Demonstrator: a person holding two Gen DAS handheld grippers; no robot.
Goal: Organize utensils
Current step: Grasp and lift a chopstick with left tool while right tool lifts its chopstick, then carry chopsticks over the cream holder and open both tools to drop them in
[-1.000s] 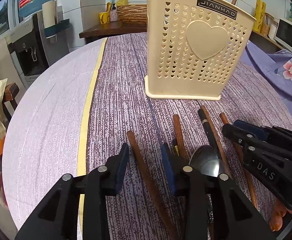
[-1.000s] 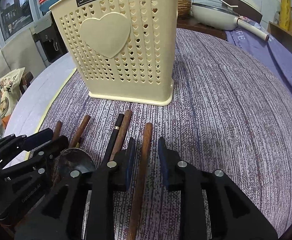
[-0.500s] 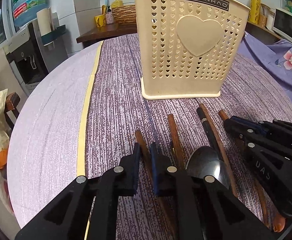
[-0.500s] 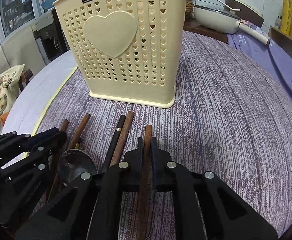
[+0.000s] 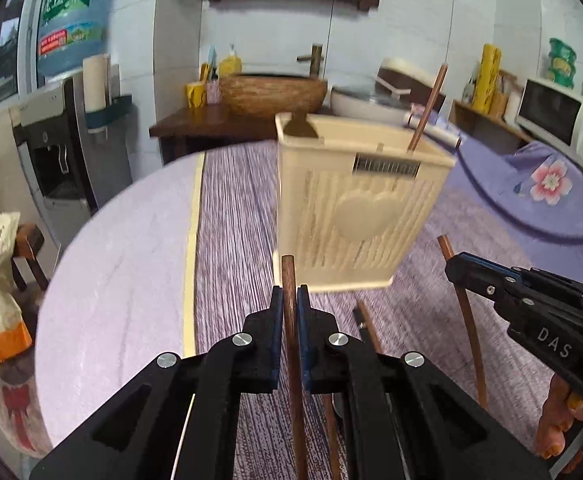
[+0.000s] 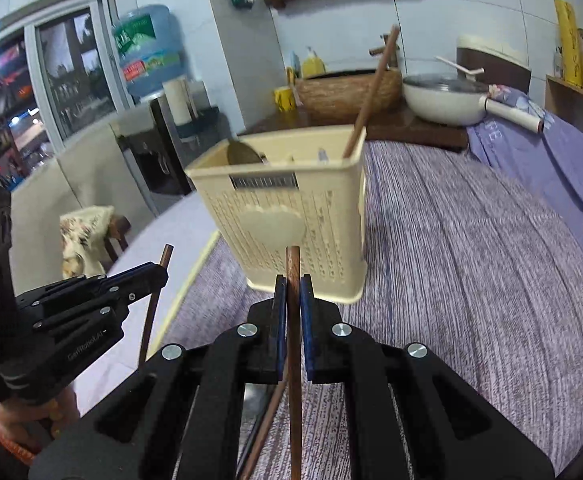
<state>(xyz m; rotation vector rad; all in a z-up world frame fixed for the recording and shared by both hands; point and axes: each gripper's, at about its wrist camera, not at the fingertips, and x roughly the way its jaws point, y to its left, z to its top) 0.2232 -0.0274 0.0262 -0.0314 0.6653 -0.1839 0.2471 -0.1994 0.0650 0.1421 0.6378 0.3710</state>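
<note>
Left wrist view shows the left gripper (image 5: 290, 300) clenched on a slim brown wooden chopstick (image 5: 290, 280), its blunt tip poking just past the blue pads in front of the cream perforated plastic utensil basket (image 5: 355, 216) with a raised heart on its face. Only this view shows the white microwave (image 5: 559, 120) far to the right of the basket, and the remaining dark wooden chopsticks (image 5: 365, 326) lying on the cloth just in front of the basket's base. It also catches the right gripper (image 5: 457, 266) from the side, to the right of the basket, clamped on a second wooden chopstick (image 5: 467, 312) that curves in the fisheye. The right wrist view shows that same chopstick head-on, pinched between blue pads, and the left gripper's black plastic body low to the left of the basket with a person's hand (image 6: 31, 420) under it. This view alone looks into the basket's open top, where a dull metal spoon bowl (image 6: 243, 154) rests in the left corner and one long wooden chopstick (image 6: 371, 92) leans out of the right corner. The basket stands upright on a round table under a purple streaked woven tablecloth (image 6: 471, 260); its heart holes blur into stripes.
</note>
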